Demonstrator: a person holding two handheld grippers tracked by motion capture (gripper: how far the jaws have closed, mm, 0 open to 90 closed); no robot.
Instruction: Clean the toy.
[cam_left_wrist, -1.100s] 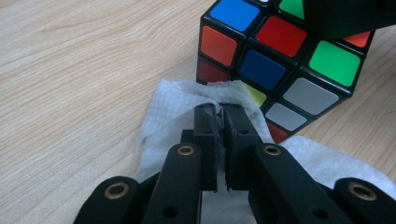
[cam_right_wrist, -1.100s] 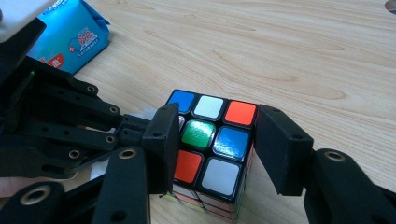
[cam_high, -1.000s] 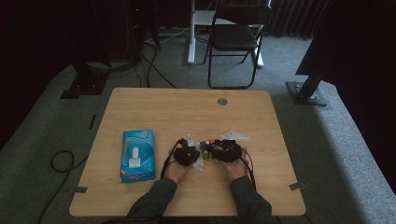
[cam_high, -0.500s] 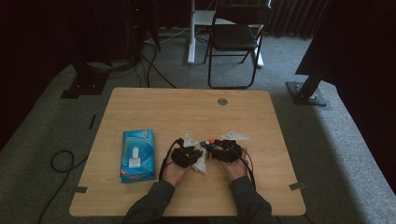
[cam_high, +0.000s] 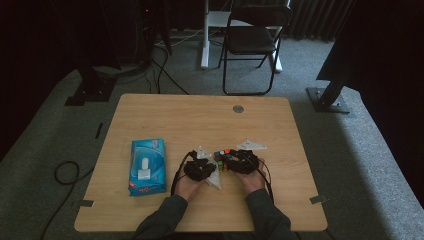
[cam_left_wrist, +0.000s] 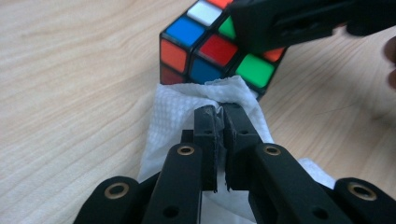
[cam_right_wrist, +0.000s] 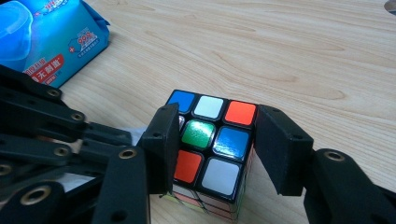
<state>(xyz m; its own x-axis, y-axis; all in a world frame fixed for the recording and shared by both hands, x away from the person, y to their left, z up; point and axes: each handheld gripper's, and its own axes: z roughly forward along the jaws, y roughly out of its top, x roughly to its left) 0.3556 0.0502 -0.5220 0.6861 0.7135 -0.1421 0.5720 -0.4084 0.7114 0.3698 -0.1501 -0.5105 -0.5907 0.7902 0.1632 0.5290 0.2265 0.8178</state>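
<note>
1. Grey carpet surrounds a pale wooden worktop, with a black folding chair standing beyond its far edge.
2. Near the front edge, the puzzle cube sits on the wood between the person's two hands, and a blue pack of wipes lies well off to its left.
3. The right hand-held gripper clamps the cube from opposite sides, its black jaws pressed flat against two faces.
4. The left hand-held gripper has its jaws pinched together on a white wipe, whose bunched end touches the lower edge of the cube.
5. The work looks like wiping the cube clean while it is held steady.
6. Handling, as I judge it: the cube is light, stiff and glossy, so it could slide or twist out of a loose grip, and its layers may turn under sideways rubbing. Flat opposite faces, held square, are the best place to grip.
7. The wipe is soft and limp, possibly damp; it needs pinching near its bunched tip to press usefully.
</note>
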